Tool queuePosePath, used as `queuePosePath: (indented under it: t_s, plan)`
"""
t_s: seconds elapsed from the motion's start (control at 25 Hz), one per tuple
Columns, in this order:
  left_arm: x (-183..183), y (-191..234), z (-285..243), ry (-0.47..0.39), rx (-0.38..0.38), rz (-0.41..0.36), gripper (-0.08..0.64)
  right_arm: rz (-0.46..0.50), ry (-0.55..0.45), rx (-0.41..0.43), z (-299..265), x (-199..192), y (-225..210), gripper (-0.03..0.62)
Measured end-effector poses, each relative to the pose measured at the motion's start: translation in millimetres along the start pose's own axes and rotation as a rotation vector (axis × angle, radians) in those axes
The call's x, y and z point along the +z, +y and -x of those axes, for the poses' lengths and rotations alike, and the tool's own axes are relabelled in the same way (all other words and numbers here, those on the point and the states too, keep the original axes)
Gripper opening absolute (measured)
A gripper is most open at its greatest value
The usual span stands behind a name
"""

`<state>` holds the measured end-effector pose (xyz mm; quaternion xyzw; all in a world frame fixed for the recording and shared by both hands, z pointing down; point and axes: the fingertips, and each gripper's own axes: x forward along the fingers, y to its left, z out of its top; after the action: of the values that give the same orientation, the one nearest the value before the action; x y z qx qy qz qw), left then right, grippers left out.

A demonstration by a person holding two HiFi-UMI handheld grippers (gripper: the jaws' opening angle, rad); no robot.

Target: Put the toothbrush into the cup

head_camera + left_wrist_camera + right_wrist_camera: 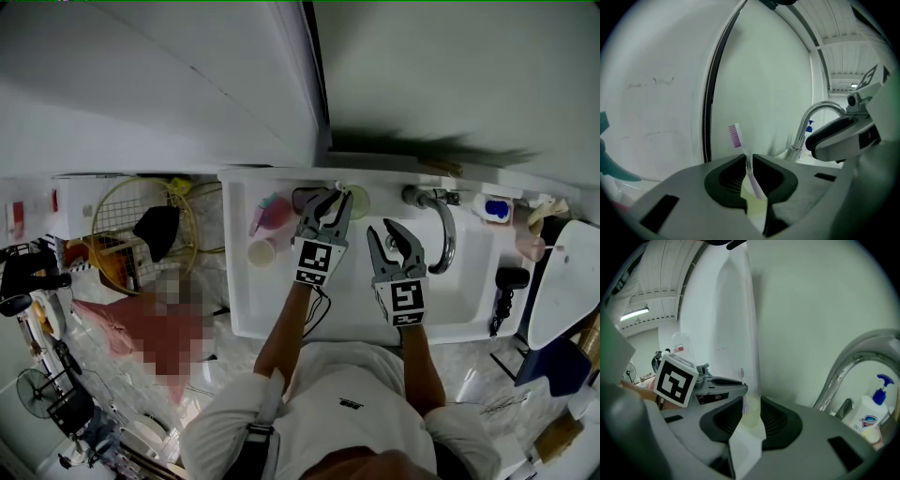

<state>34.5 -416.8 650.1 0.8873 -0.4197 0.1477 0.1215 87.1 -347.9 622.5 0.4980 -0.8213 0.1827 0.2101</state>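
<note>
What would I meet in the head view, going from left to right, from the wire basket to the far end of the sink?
Yellow wire basket → small white cup → left hand-held gripper, shut on the toothbrush → right hand-held gripper, open → faucet → soap bottle.
</note>
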Motion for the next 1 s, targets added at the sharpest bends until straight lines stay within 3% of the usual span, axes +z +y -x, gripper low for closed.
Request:
queuePosePath:
  t_s: [0.4, 0.56, 1.0]
  plan:
    - [-9, 4, -1, 0.031, 0.006, 0.007, 0.043, 0.001, -0.007, -0.007, 2, 5, 2, 0.130]
    - [-13, 4, 2, 0.044, 0.001, 0.015, 0.107, 0.004, -0.014, -0.011, 4, 8, 5, 0.130]
    - [-4, 0, 22, 0.031, 0.010, 0.034, 0.134, 0.023, -0.035, -0.038, 19, 16, 11, 0.130]
